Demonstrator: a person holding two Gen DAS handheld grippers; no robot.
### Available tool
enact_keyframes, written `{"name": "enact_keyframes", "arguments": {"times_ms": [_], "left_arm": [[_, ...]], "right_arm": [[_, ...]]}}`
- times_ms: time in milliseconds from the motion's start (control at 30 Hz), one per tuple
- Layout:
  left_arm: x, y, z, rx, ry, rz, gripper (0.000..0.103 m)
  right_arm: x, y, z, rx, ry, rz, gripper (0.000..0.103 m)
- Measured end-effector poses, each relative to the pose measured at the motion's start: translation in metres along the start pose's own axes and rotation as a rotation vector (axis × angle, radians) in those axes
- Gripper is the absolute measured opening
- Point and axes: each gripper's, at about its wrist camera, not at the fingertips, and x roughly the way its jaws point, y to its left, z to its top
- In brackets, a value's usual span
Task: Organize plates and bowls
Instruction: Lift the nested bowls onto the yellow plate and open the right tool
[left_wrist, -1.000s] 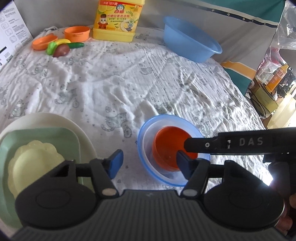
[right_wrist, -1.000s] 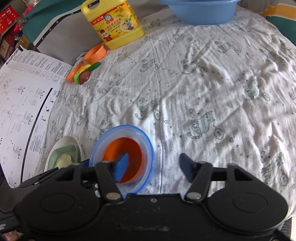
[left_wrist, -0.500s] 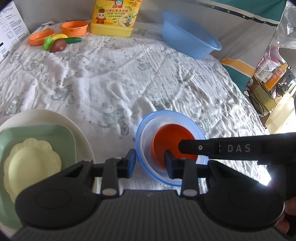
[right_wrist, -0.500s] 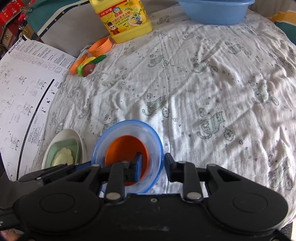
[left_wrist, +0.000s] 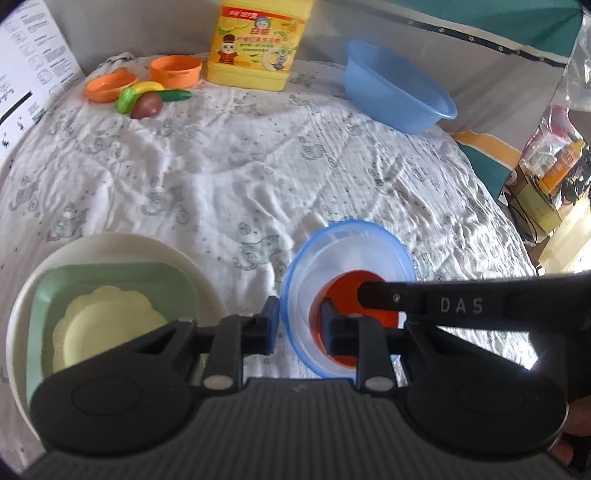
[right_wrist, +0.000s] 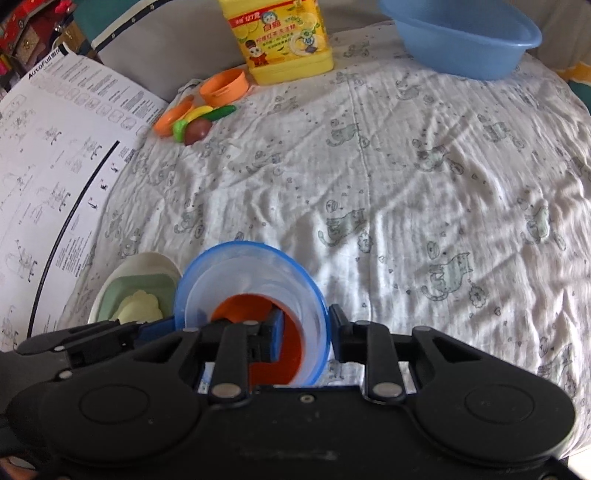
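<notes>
A clear bowl with a blue rim (left_wrist: 351, 251) holds an orange bowl (left_wrist: 343, 291); it also shows in the right wrist view (right_wrist: 255, 273). My left gripper (left_wrist: 297, 325) is shut on the clear bowl's left rim, one finger outside, one inside. My right gripper (right_wrist: 306, 334) is shut on its right rim, and the bowl is tilted and lifted. A cream plate (left_wrist: 122, 247) holds a green square plate (left_wrist: 110, 284) and a pale yellow scalloped plate (left_wrist: 107, 325) to the left.
At the back of the cat-print cloth stand a yellow detergent jug (left_wrist: 258, 40), a blue basin (left_wrist: 395, 96), orange toy dishes (left_wrist: 173, 70) and toy vegetables (left_wrist: 147, 99). A printed sheet (right_wrist: 55, 155) lies at the left edge.
Both grippers closed from open onto the clear bowl's rim, one on each side. The bowl has tilted and risen off the cloth.
</notes>
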Motion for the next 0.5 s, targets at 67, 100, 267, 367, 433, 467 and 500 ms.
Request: {"name": "enact_keyframes", "arguments": {"times_ms": [67,100,267,367,433,467,500], "left_arm": [[0.0,0.003,0.0,-0.006,0.006,0.001,0.023],[0.0,0.003,-0.001,-0.003,0.01,0.005,0.023],[-0.002,0.005,-0.001,0.004,0.023,0.018,0.022],[-0.012,0.016,0.004,-0.007,0.021,0.034,0.022],[-0.021,0.026,0.007,-0.025,0.016,0.054,0.022],[-0.026,0.033,0.009,-0.036,0.012,0.066,0.022],[-0.031,0.039,0.01,-0.048,0.009,0.078,0.022]], "right_arm": [[0.002,-0.001,-0.003,0.007,0.016,0.007,0.024],[0.003,0.0,-0.004,0.009,0.024,0.009,0.024],[0.004,0.001,-0.002,0.03,0.056,0.048,0.024],[0.003,0.014,0.001,0.007,0.073,0.074,0.024],[0.004,0.028,0.005,-0.016,0.082,0.099,0.024],[0.005,0.037,0.006,-0.031,0.087,0.111,0.024],[0.006,0.045,0.008,-0.043,0.092,0.123,0.024]]}}
